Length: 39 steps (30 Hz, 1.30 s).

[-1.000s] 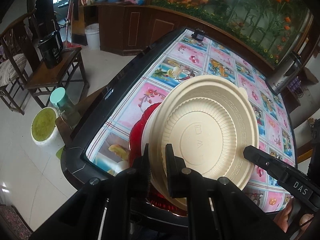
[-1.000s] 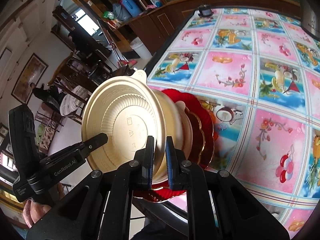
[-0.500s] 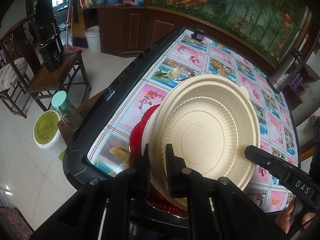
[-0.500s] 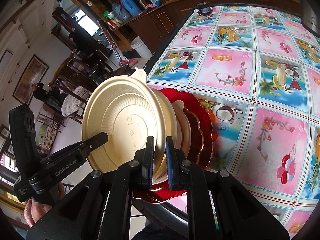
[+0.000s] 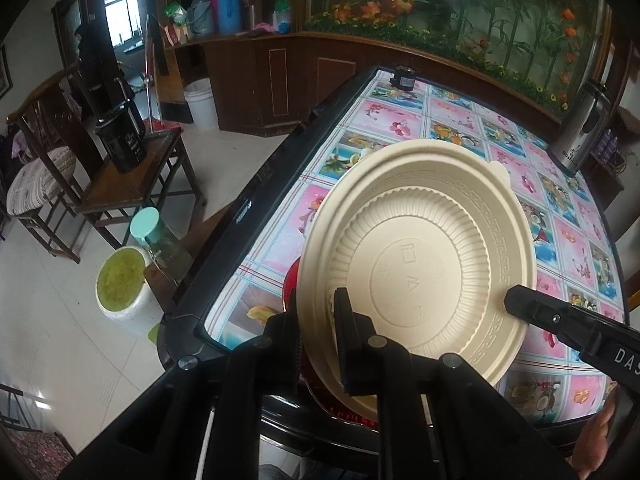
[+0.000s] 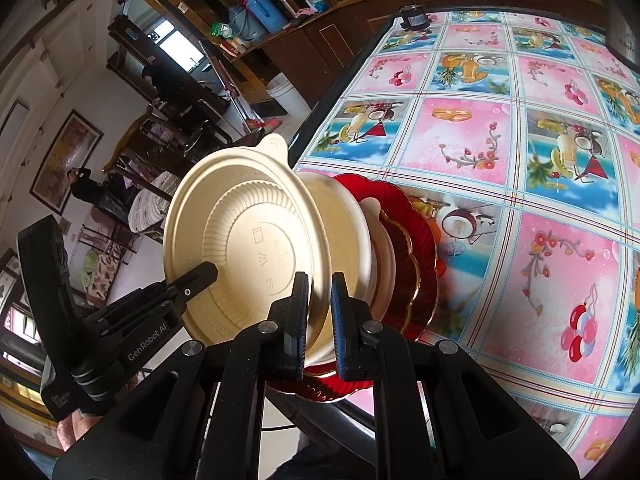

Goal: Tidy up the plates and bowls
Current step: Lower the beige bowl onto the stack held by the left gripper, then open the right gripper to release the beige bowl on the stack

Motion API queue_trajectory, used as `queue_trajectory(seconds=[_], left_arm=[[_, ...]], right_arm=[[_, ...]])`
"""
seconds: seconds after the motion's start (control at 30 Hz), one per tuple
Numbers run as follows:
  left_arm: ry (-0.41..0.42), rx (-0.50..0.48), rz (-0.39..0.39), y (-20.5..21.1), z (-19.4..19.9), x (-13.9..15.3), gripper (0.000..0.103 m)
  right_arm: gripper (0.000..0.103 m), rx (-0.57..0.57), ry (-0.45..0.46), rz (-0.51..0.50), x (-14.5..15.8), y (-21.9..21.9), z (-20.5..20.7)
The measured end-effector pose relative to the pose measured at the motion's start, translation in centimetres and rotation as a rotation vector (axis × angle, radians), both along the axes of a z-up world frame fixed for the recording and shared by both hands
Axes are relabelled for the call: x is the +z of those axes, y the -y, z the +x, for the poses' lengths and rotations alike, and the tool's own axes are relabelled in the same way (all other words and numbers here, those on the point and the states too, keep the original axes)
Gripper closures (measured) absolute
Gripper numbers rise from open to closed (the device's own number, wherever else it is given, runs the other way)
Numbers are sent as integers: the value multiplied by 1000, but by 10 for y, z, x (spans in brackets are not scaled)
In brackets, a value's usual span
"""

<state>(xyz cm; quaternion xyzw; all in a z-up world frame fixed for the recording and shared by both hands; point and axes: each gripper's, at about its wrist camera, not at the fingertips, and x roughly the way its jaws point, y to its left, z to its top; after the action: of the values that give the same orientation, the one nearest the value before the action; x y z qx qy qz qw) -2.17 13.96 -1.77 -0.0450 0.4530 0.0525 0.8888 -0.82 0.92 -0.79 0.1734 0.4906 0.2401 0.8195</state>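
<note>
A cream bowl (image 5: 420,264) (image 6: 248,240) with a ribbed wall and a small tab hangs tilted over the near table edge, held by its rim from two sides. My left gripper (image 5: 318,320) has the rim between its pads and its jaws are opening slightly; in the right wrist view the left gripper (image 6: 208,270) reaches in from the left. My right gripper (image 6: 320,304) is shut on the opposite rim, and the right gripper (image 5: 516,300) shows at the bowl's right side. Under the bowl lie another cream dish (image 6: 372,216) and red plates (image 6: 416,248) (image 5: 290,284), stacked.
The table (image 6: 480,140) carries a pink and blue fruit-print cloth inside a black rim (image 5: 256,200). A steel thermos (image 5: 580,128) stands at its far right, a small black device (image 5: 404,76) at the far corner. Left of the table: a wooden chair with a black kettle (image 5: 120,140) and a white bucket (image 5: 120,284).
The gap between my left gripper's fingers has widened a little around the rim, and the bowl has tilted slightly in that view. The right gripper has not moved.
</note>
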Motion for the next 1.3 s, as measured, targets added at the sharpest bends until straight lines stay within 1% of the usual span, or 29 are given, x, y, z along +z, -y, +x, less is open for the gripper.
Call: queue_trajectory(seconds=[0.1,0.27,0.5,1.0,1.23,1.3], left_arm=[[19,3,21,1,-2,3,88],[51,9,72,3,-6,7,88],[69,5,105,6,-7,10,88],[48,8,109,4,-3,4,88],[38,51,61,-14,-2,2,88],[39,64,24,-20,-2,2,88]], right_arm=[[92,1,-2,8,1,0,0],[92,8,-33,36,-2,2,1],[92,-9,-45,49,-4,7,3],[92,-22,-51,52,-9,8,7],[92,-30,-24,42,-14,8,11],[92,-26,-3,44,-14,8,10]])
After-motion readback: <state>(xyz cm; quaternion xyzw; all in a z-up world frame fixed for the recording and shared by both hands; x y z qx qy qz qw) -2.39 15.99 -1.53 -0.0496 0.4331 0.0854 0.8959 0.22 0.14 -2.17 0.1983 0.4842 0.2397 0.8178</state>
